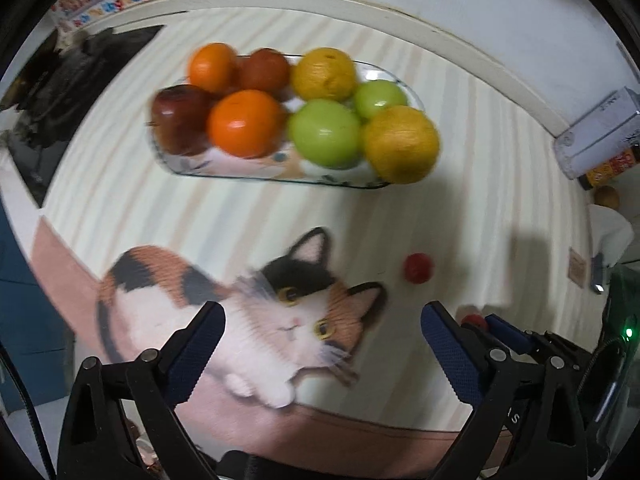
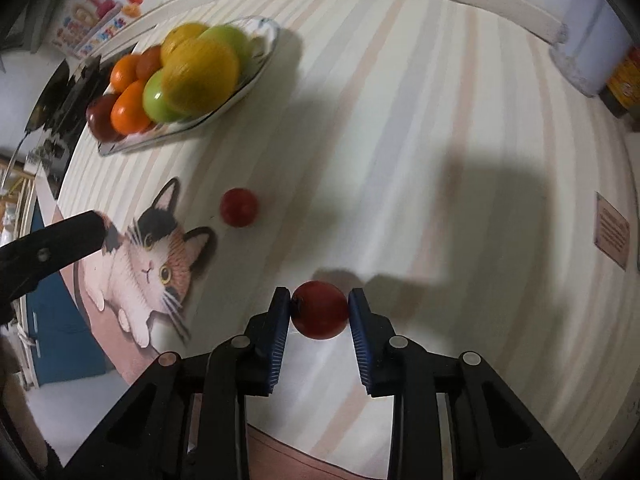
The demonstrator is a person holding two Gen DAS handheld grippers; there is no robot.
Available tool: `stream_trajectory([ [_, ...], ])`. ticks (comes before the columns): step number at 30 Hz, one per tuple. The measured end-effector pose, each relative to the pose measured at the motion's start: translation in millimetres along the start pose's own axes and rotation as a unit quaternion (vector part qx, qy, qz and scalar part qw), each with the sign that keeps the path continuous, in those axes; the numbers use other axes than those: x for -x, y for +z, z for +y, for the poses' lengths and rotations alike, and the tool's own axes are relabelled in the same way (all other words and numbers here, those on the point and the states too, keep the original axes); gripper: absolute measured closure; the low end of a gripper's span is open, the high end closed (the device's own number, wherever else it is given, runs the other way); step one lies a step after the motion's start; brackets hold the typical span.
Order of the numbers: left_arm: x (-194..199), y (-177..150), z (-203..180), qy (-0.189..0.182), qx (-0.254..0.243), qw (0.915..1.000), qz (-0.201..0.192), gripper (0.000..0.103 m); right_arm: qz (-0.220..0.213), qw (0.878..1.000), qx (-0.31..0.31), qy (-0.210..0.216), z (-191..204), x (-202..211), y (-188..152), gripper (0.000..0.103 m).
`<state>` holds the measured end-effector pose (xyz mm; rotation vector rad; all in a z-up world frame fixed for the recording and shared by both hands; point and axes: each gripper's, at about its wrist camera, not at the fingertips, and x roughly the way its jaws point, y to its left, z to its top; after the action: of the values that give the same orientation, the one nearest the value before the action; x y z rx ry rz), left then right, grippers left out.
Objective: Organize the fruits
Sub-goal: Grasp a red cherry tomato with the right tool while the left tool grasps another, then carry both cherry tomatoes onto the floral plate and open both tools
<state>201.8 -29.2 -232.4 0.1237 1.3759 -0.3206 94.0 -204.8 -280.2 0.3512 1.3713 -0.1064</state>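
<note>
The right gripper pinched a small red fruit between its blue pads, low over the striped tablecloth and just past the printed cat. The left gripper hung above that cat with its jaws spread wide and nothing between them. A second small red fruit lay loose beside the cat's ear. Farther beyond the cat, a glass platter held oranges, green apples and a dark red apple.
</note>
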Motion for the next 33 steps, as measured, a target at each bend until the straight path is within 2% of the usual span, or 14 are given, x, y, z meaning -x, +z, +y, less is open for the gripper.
stream_trajectory([
  [1,-2.7,2.6,-3.9,-0.009,-0.005,0.9999,0.002,0.012,-0.004,1.000,-0.007,0.001,-5.3,3.0,-0.7,0.071],
  [4,-16.4,9.9,-23.4,-0.027,-0.030,0.9991,0.011,0.019,-0.010,1.000,-0.028,-0.002,-22.8,13.2,-2.7,0.071],
  [5,-21.4,11.7,-30.3,-0.032,-0.040,0.9986,0.015,0.025,-0.011,0.999,-0.035,-0.004,-28.7,15.7,-3.9,0.071],
  [10,-48.2,19.1,-64.8,-0.038,-0.083,0.9953,0.032,0.029,-0.012,0.998,-0.060,-0.016,-50.1,19.5,-6.6,0.071],
  [12,-57.0,20.6,-75.0,-0.034,-0.099,0.9938,0.038,0.044,-0.013,0.998,-0.067,-0.019,-54.8,21.9,-5.9,0.071],
  [13,-62.2,21.6,-79.1,-0.032,-0.106,0.9928,0.044,0.056,-0.013,0.997,-0.068,-0.020,-58.8,24.7,-6.8,0.071],
  [16,-73.4,20.1,-84.6,-0.029,-0.114,0.9919,0.048,0.061,-0.016,0.997,-0.069,-0.023,-59.6,28.8,-6.3,0.071],
  [18,-77.8,18.6,-85.3,-0.024,-0.119,0.9915,0.048,0.070,-0.020,0.997,-0.067,-0.023,-56.9,31.6,-4.3,0.071],
  [19,-80.3,18.0,-84.1,-0.022,-0.119,0.9915,0.048,0.078,-0.021,0.997,-0.066,-0.023,-55.6,32.6,-3.2,0.071],
  [23,-82.1,13.3,-80.6,-0.025,-0.117,0.9921,0.038,0.081,-0.031,0.997,-0.060,-0.023,-49.8,39.8,1.0,0.071],
  [26,-73.2,8.7,-70.1,-0.047,-0.098,0.9935,0.033,0.081,-0.040,0.997,-0.057,-0.019,-46.5,47.6,4.8,0.071],
  [29,-49.2,7.5,-49.2,-0.067,-0.072,0.9951,0.016,0.081,-0.052,0.997,-0.050,-0.007,-38.6,57.2,9.3,0.071],
  [33,-7.7,12.3,-5.1,-0.100,-0.011,0.9949,-0.006,0.081,-0.069,0.996,-0.035,0.033,-15.6,66.0,17.8,0.071],
])
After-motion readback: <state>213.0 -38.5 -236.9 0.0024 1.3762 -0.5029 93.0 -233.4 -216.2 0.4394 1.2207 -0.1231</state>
